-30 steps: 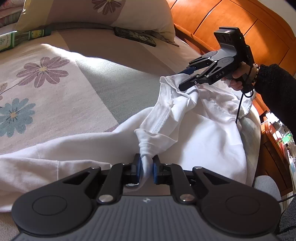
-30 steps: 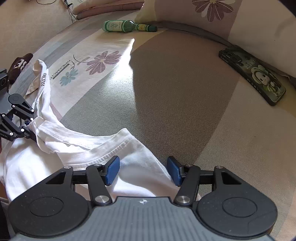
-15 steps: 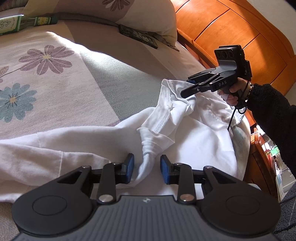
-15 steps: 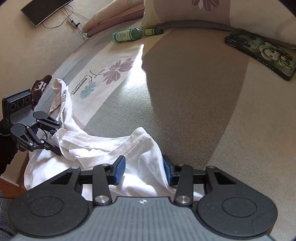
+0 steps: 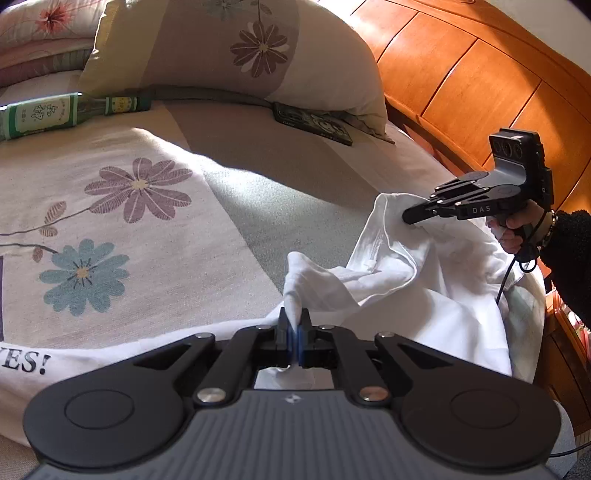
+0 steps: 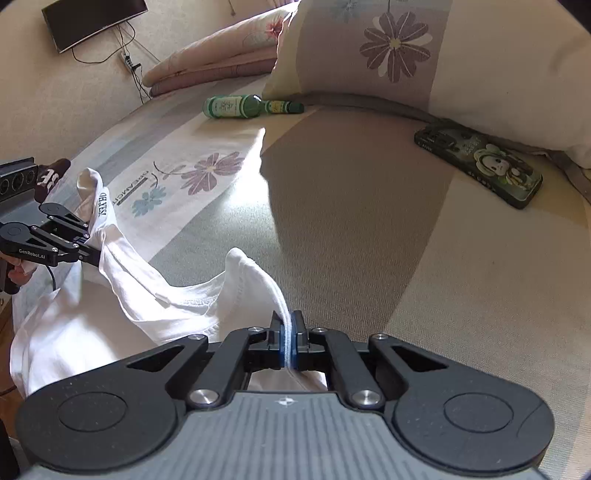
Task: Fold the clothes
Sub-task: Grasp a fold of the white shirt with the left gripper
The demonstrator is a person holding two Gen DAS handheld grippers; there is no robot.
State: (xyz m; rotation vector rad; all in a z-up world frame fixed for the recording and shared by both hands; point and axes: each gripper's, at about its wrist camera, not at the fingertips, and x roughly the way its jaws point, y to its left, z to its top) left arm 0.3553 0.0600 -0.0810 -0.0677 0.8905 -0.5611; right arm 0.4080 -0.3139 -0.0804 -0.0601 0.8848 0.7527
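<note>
In the left wrist view, the left gripper (image 5: 294, 338) is pinching a bunched fold of the white T-shirt (image 5: 436, 295) between its blue pads, jaws drawn together on the cloth. The garment is lying crumpled along the near edge of the bed (image 5: 258, 206), spreading toward its right side beside the wooden headboard (image 5: 461, 74). Black lettering is showing on the shirt at the near left. Farther right, the right gripper (image 5: 408, 218) is being held in a person's hand (image 5: 517, 232), its tips pressed into a raised edge of the same shirt. A green bottle (image 5: 48, 116) is lying on its side at the far left of the bed, and a phone (image 5: 314, 123) is resting just under the edge of a flowered pillow (image 5: 240, 48).

In the right wrist view, the right gripper (image 6: 287, 339) is clamping a thin ridge of the white T-shirt (image 6: 92, 325), its jaws closed on the fabric. The shirt is stretching from there leftward to the left gripper (image 6: 96, 258), which is also gripping it, and is hanging over the bed's (image 6: 351, 221) left near edge. The green bottle (image 6: 247, 106) is lying at the far side by the pillow (image 6: 443, 48), with the phone (image 6: 480, 164) on the right. A dark screen (image 6: 92, 20) is hanging on the wall at the upper left.
</note>
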